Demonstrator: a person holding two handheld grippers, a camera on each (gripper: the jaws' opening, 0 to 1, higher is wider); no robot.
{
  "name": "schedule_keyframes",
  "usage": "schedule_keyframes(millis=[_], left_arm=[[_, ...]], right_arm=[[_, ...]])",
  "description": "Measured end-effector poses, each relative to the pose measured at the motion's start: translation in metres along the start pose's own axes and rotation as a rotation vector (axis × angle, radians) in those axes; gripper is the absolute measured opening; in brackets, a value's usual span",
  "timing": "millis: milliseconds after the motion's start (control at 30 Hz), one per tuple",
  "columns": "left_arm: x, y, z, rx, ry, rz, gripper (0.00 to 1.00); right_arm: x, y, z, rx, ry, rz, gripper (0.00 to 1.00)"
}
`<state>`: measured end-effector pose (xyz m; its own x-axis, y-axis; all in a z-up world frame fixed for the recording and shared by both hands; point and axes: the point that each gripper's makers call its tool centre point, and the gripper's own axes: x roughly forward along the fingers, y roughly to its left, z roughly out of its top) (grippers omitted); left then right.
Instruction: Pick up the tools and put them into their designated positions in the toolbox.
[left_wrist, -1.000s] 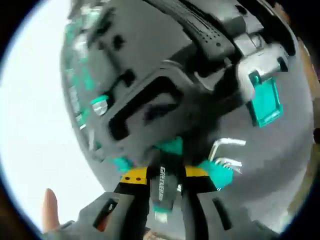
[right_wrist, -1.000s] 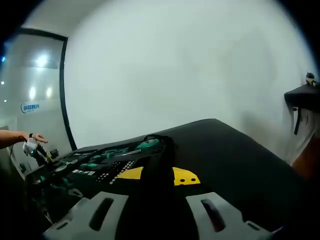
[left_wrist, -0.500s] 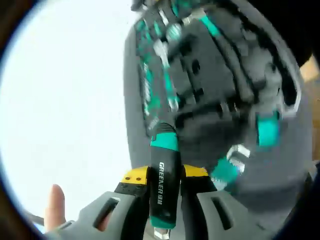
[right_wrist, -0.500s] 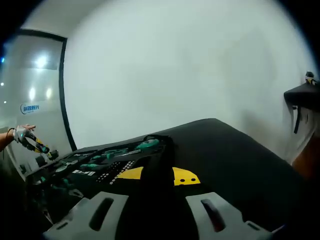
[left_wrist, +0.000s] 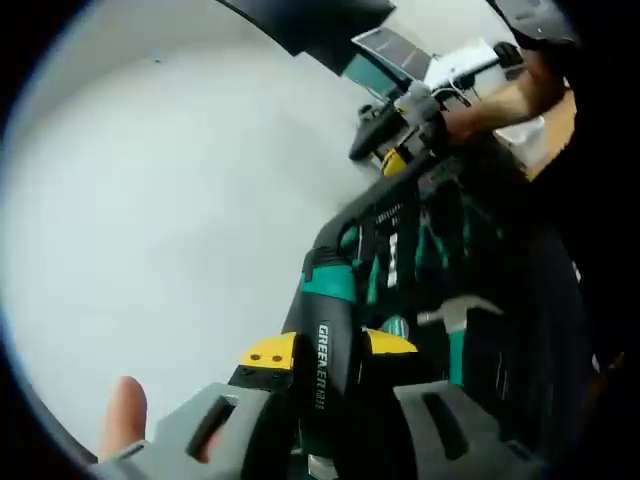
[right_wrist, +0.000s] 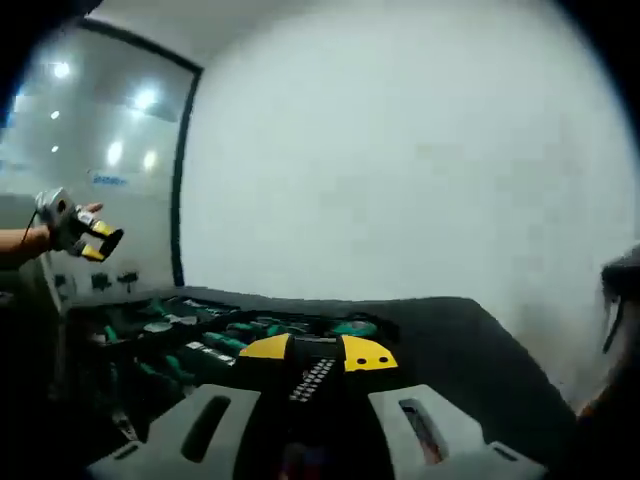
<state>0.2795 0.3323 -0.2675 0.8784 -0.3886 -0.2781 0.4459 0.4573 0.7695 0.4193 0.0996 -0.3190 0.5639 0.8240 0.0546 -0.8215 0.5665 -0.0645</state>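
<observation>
My left gripper (left_wrist: 330, 350) is shut on a black screwdriver handle (left_wrist: 322, 345) with green ends and white lettering, which stands upright between the jaws. Beyond it to the right lies the open black toolbox (left_wrist: 470, 290) with green-handled tools in its slots. In the right gripper view the same toolbox (right_wrist: 200, 350) spreads out low and to the left, behind my right gripper (right_wrist: 316, 352). The space between the right jaws is dark, with a dotted black strip (right_wrist: 312, 378) there, so I cannot make out their state. The left gripper (right_wrist: 82, 232) shows far left in a hand.
A plain white wall (right_wrist: 400, 160) stands behind the dark tabletop (right_wrist: 470, 340). The person's fingertip (left_wrist: 124, 410) shows at lower left in the left gripper view. The right gripper (left_wrist: 400, 125) and the forearm (left_wrist: 500, 95) holding it appear at upper right there.
The left gripper has lifted and swung away from the toolbox with the screwdriver handle still in it. The right gripper view has turned, bringing the toolbox closer to centre.
</observation>
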Motion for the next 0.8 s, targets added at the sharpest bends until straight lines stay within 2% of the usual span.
schedule_keyframes(millis=[67,100,167,200,267,300,333,367,533,633,700,733,767,800], left_arm=[[0.009,-0.011,0.017,-0.07,-0.057,-0.019,0.19],[0.014,-0.018,0.025,-0.111,-0.081,-0.045,0.19],[0.025,-0.032,0.038,-0.167,-0.098,-0.077,0.19],[0.028,-0.039,0.043,-0.185,-0.102,-0.097,0.19],[0.036,-0.048,0.061,-0.197,-0.166,-0.115,0.19],[0.039,-0.048,0.066,-0.195,-0.183,-0.101,0.19],[0.044,-0.05,0.074,-0.224,-0.216,-0.091,0.19],[0.048,-0.052,0.077,-0.249,-0.219,-0.094,0.19],[0.069,-0.054,0.096,-0.355,-0.298,-0.086,0.19],[0.083,-0.057,0.102,-0.415,-0.325,-0.107,0.19],[0.089,-0.062,0.099,-0.427,-0.307,-0.12,0.19],[0.091,-0.066,0.096,-0.426,-0.299,-0.13,0.19],[0.091,-0.074,0.087,-0.436,-0.263,-0.147,0.19],[0.088,-0.078,0.076,-0.441,-0.227,-0.149,0.2]], right_arm=[[0.006,0.039,0.016,-0.017,-0.011,0.104,0.15],[0.01,0.071,0.027,-0.016,-0.019,0.198,0.15],[0.015,0.11,0.04,-0.001,-0.036,0.308,0.15],[0.019,0.119,0.041,-0.002,-0.026,0.321,0.15],[0.025,0.137,0.044,-0.035,-0.031,0.36,0.13],[0.028,0.141,0.045,-0.033,-0.037,0.365,0.13],[0.03,0.144,0.046,-0.031,-0.035,0.365,0.13],[0.03,0.143,0.048,-0.027,-0.038,0.362,0.12],[0.023,0.13,0.077,0.083,-0.127,0.298,0.09],[0.02,0.132,0.09,0.061,-0.151,0.276,0.08],[0.023,0.138,0.093,0.045,-0.162,0.266,0.08],[0.026,0.151,0.091,0.039,-0.156,0.304,0.09],[0.03,0.162,0.086,0.024,-0.13,0.339,0.09],[0.036,0.172,0.071,-0.047,-0.083,0.358,0.09]])
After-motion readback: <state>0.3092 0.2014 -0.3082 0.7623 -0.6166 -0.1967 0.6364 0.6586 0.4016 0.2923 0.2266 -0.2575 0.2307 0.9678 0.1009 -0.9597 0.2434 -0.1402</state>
